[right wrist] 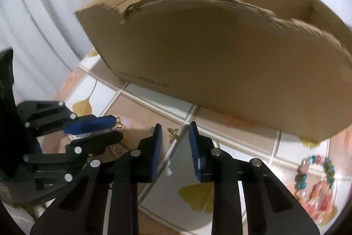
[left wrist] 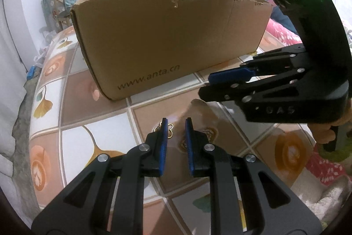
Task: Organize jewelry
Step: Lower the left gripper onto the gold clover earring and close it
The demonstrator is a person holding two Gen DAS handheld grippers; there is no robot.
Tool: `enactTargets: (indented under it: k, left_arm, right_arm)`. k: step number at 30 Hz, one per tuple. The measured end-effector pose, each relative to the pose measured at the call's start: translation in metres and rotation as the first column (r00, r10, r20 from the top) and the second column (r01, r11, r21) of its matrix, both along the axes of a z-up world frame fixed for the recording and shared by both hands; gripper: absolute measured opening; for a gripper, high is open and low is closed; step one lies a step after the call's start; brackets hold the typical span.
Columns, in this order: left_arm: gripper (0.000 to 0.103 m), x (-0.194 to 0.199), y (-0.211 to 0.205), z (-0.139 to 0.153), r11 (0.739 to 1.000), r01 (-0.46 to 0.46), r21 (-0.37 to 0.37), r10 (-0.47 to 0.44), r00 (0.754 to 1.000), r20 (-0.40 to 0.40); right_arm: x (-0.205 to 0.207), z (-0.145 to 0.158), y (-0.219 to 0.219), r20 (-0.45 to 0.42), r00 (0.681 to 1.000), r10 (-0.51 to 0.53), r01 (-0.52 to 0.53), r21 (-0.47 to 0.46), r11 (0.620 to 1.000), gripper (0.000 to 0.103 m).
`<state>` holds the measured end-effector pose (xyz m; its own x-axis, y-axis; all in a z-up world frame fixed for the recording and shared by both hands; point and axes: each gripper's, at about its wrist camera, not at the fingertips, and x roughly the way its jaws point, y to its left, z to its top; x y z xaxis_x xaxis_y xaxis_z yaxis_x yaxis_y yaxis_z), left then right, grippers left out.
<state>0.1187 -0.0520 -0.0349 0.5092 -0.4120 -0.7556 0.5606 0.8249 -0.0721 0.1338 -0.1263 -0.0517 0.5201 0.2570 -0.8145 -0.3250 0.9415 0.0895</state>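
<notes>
The tiny gold charm (left wrist: 169, 132) looks light and slippery, so the left gripper's (left wrist: 176, 122) narrow, empty fingers must pinch its middle.

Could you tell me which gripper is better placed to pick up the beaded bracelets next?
Right. The beaded bracelets lie on the table just right of the right gripper, whose jaws stand open. The left gripper is on its other side, farther off, beside a small gold charm.
</notes>
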Motion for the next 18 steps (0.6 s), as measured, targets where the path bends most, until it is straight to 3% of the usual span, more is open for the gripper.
enactTargets:
  k: [3,4,8,18]
  left_arm:
    - [0.015,0.002,0.003,0.0,1.0,-0.003,-0.028,0.002,1.0,-0.02]
    - [0.015,0.002,0.004,0.0,0.999,-0.003,-0.034,0.002,1.0,-0.024]
    - [0.015,-0.003,0.006,0.0,0.998,0.006,-0.064,-0.009,0.999,-0.042]
    - [0.015,-0.024,0.005,0.001,0.992,0.049,-0.118,-0.059,0.995,-0.08]
  right_arm:
    - [-0.003,-0.001,0.01,0.019,0.999,0.039,-0.037,-0.061,0.997,0.014]
    - [-0.004,0.0,0.011,0.015,0.999,0.049,-0.048,-0.061,0.997,0.007]
    - [-0.011,-0.001,0.013,0.015,0.999,0.038,-0.036,-0.095,0.995,0.006]
    - [-0.038,-0.004,-0.008,-0.022,0.998,-0.067,0.065,-0.058,0.996,0.005]
